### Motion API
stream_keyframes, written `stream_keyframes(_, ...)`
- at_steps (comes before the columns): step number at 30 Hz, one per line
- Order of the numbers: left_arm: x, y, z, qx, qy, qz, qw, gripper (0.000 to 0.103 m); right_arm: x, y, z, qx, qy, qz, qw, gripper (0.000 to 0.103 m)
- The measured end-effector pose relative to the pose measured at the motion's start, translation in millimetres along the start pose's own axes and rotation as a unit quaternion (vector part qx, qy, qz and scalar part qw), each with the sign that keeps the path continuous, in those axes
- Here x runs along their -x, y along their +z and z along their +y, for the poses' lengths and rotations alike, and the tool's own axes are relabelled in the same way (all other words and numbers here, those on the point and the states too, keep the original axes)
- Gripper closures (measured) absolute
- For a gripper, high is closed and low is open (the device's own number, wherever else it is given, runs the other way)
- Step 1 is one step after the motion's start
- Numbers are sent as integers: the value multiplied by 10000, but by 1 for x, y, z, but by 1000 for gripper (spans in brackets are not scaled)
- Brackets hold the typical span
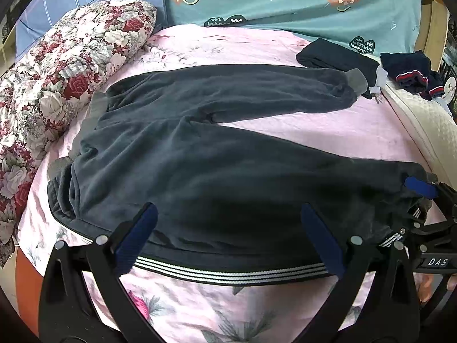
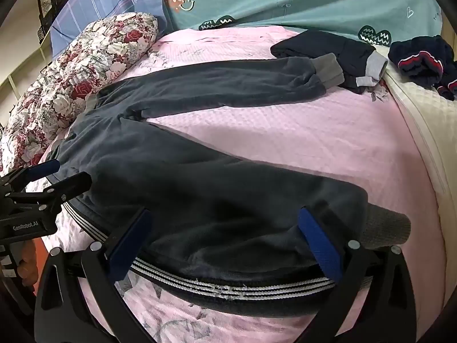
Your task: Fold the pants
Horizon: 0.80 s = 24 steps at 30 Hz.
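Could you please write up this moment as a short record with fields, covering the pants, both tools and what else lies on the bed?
surface: pink bedspread
pants: dark grey pants, spread flat, legs apart in a V, not yet folded
left tool: left tool, open, at the striped side seam near the waist
right tool: right tool, open, at the same seam near the grey cuff
other items: floral quilt; dark clothes by the far cuff

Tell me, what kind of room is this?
Most likely a bedroom: the dark pants lie spread on a pink bedspread, with a floral quilt rolled alongside and a teal printed sheet behind.
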State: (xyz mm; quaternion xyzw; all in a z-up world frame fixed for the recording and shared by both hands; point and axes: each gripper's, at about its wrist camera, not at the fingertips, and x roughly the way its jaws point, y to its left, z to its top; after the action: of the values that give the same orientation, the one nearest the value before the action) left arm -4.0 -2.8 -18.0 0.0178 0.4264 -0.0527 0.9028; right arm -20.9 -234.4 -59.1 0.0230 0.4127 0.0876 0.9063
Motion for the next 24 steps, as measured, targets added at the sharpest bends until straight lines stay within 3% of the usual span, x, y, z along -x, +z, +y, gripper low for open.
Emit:
stream_keyframes(6, -7, 4, 6, -47, 20, 10, 10000, 2, -6, 8, 2, 61, 22, 86, 9999, 1)
stream_keyframes(13, -29, -3, 31, -331, 256, 289, 9987, 2, -17, 63, 20, 422, 801, 239, 9956, 1)
stream_keyframes(17, -29, -6, 51, -148, 272, 370, 9988, 2, -57, 99, 61, 1155, 918, 539, 9876, 4)
stream_keyframes(21, -40, -11, 55, -197, 249, 593, 9977, 2, -109, 113, 98, 1353, 1303, 1174, 9752, 20)
stream_keyframes(24, -43, -15, 55, -199, 243, 598, 9977, 2, -129, 120, 116, 1519, 1172, 1149, 9747, 21)
